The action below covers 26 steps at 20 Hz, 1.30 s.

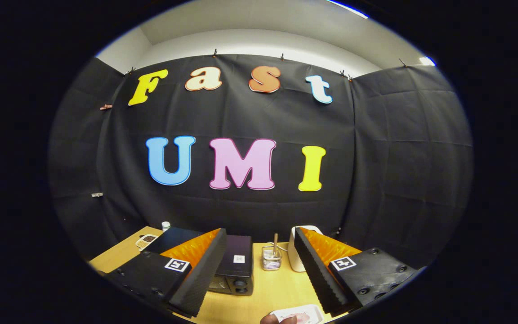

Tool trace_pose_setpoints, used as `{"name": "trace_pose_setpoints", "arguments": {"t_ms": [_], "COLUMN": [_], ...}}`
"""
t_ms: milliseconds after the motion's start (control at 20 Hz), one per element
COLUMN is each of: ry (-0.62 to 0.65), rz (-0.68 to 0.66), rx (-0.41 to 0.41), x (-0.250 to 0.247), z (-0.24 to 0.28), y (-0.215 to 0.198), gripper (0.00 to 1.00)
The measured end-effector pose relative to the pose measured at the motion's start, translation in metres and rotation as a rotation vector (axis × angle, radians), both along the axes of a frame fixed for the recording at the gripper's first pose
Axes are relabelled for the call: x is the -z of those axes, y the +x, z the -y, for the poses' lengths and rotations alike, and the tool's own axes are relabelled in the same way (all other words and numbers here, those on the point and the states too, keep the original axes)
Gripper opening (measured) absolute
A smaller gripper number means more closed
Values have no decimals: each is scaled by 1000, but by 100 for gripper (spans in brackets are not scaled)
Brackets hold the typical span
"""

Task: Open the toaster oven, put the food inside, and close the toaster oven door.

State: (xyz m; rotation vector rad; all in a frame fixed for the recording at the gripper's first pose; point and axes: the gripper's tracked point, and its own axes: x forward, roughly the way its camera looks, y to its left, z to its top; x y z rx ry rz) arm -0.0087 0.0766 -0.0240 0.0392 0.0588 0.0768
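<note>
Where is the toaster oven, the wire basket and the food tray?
toaster oven (236,263): gripper view, dark top panel.
wire basket (271,261): gripper view, mesh side.
food tray (306,311): gripper view, white rim.
gripper (259,270): gripper view, fingers open.

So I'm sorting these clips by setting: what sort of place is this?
Probably a staged recording booth, not a real kitchen: black cloth walls surround a light wooden table holding a black toaster oven and a small wire basket, seen between the open gripper fingers.

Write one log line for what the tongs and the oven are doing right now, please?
stage: start | tongs: open, holding nothing | toaster oven: door shut, beyond left finger | food on tray: on table near fingers
</note>
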Motion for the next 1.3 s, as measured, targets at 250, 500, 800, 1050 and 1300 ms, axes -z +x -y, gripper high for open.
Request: {"name": "trace_pose_setpoints", "arguments": {"t_ms": [250, 500, 800, 1050, 1300], "ry": [38, 72, 77, 86, 69], "rz": [-110, -262, -408, -512, -548], "rx": [-63, -83, -82, -68, -33], "x": [46, 106, 167, 210, 221], "z": [-65, -115, -166, -196, -211], "y": [7, 15, 35, 46, 55], "gripper": [98, 98, 97, 97, 99]}}
